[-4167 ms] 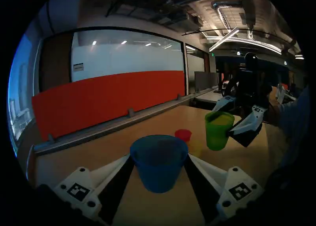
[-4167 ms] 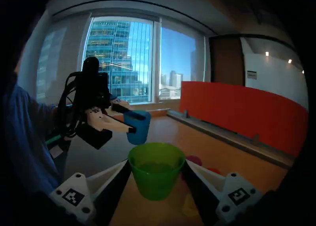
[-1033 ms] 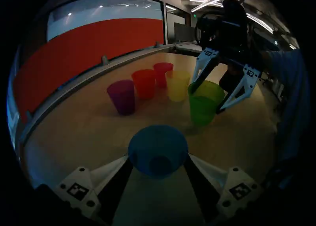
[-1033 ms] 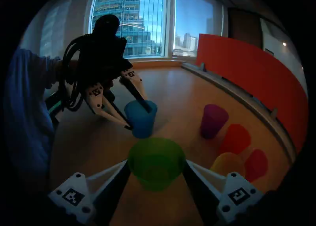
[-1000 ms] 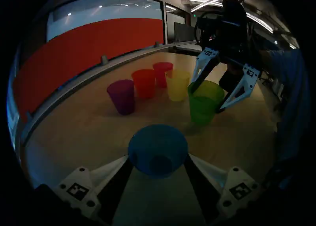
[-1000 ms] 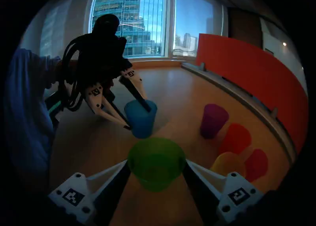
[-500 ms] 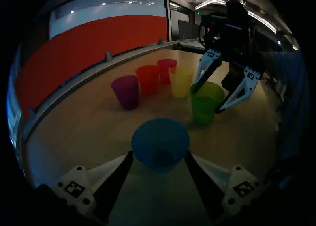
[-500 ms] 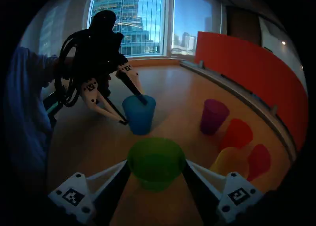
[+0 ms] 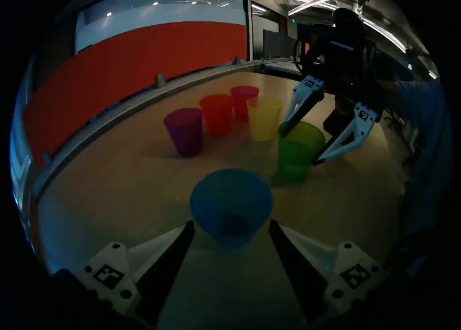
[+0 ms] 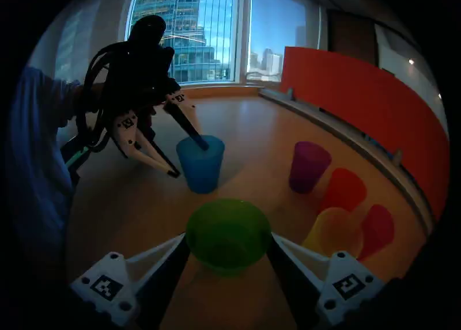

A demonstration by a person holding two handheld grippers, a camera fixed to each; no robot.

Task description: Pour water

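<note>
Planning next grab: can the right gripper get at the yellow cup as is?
Probably not yet: the right gripper has the green cup between its fingers. Once clear of it, the yellow cup stands close by, with bare table between.

On my feed the blue cup [image 9: 231,206] at six o'clock and the green cup [image 9: 299,151] at two o'clock read as smooth, faintly translucent plastic with a dull sheen. The purple cup [image 9: 184,131], orange cup [image 9: 217,114], red cup [image 9: 244,101] and yellow cup [image 9: 264,118] toward twelve o'clock look the same. I take the table [image 9: 132,174] for smooth, satin wood-look board, the left gripper [image 9: 230,223] fingers [image 9: 147,258] for matt white plastic faced in black, the partition panel [image 9: 132,59] at ten o'clock for a flat matt sheet, and the sleeve [image 9: 426,134] at three o'clock for blue cloth.
</note>
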